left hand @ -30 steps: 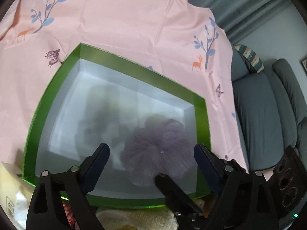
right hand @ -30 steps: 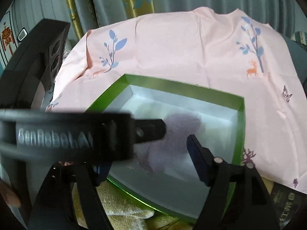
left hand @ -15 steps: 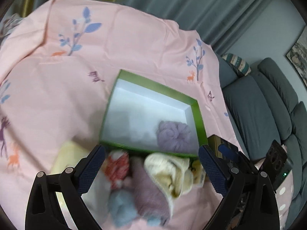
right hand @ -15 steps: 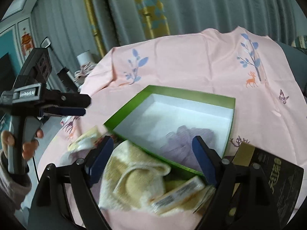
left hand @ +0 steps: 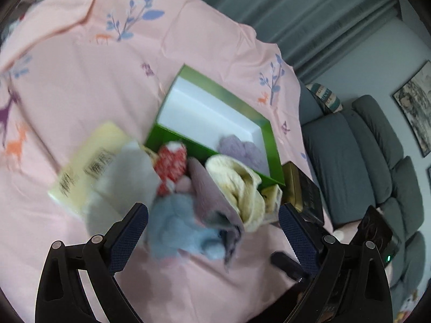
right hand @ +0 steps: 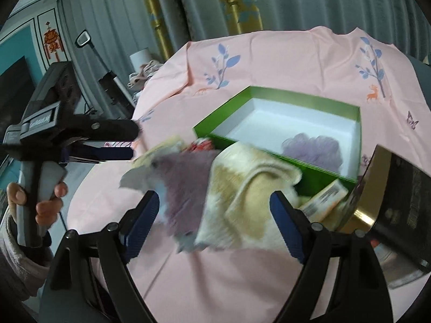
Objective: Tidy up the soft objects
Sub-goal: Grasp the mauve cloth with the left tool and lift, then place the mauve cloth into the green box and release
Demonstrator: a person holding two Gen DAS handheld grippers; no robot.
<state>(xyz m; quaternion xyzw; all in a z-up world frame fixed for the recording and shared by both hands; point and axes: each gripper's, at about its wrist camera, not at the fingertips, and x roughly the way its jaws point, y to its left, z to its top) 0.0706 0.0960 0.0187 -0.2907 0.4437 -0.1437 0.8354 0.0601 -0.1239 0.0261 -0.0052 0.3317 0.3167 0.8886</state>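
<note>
Left wrist view: left gripper spread wide, empty, above the soft pile; right gripper spread wide, empty too

A purple puff lies inside the green box, in its near corner — just outside the box's near wall, cream towel, mauve cloth, blue fluff and red-and-white piece sit heaped together.

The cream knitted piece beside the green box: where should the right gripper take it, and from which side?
Probably grip the raised curled fold of the cream knitted piece, coming from above on the near side. That ridge stands up from the pile, and the right gripper is open around it.
</note>
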